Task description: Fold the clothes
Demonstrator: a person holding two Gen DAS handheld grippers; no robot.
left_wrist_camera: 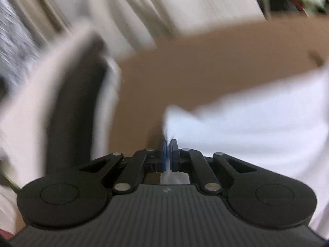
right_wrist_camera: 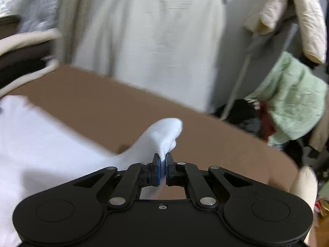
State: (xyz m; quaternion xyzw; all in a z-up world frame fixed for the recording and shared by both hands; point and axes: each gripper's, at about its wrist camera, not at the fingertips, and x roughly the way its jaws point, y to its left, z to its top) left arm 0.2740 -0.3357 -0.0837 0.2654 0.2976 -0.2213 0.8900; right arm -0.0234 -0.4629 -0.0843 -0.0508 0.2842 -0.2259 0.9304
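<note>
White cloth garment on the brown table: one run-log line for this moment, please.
stage: fold underway | left tongs: shut on white cloth garment | right tongs: shut on it | brown table: garment partly lifted

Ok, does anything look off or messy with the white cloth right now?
Nothing stands out. Both the left gripper and right gripper are shut on bunched corners of the white cloth, which lies on the brown table. No tears or spills show.

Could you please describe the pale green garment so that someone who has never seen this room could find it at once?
Start from the brown table where the white cloth lies. Look past the table's far right edge, in the right wrist view, to the clutter of dark things there. The pale green garment hangs bunched above that heap, just below a cream quilted piece; it is the only green fabric around.
</note>
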